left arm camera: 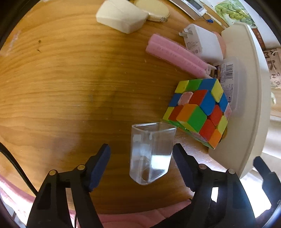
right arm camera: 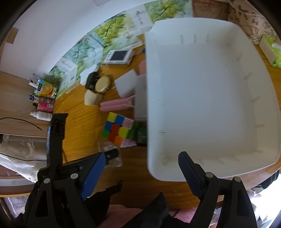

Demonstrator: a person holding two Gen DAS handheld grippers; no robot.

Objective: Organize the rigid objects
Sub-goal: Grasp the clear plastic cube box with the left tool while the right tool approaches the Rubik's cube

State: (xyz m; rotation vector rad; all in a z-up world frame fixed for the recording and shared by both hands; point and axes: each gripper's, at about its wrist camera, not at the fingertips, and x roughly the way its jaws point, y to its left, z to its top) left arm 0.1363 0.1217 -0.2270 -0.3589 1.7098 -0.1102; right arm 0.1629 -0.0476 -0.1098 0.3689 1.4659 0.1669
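A clear square-sided glass [left arm camera: 151, 154] stands on the wooden table [left arm camera: 70, 87] between the fingers of my left gripper [left arm camera: 141, 147]. The right finger [left arm camera: 182, 163] sits at the glass wall, while the left finger [left arm camera: 100, 166] stays a gap away, so the jaws are open around it. A scrambled colour cube [left arm camera: 198, 108] lies just beyond the glass, against the white tub [left arm camera: 254, 87]. In the right wrist view my right gripper [right arm camera: 141, 157] hangs open and empty over the near left corner of the white tub [right arm camera: 263, 98], whose inside shows nothing. The cube [right arm camera: 119, 129] and glass [right arm camera: 110, 149] lie left of the tub.
Beside the tub lie a pink comb [left arm camera: 175, 54], a white charger [left arm camera: 203, 42] and a clear labelled box [left arm camera: 228, 73]. A white block [left arm camera: 121, 15] and a round compact [left arm camera: 152, 8] sit farther back. Bottles and cartons [right arm camera: 43, 98] crowd the far left by the wall.
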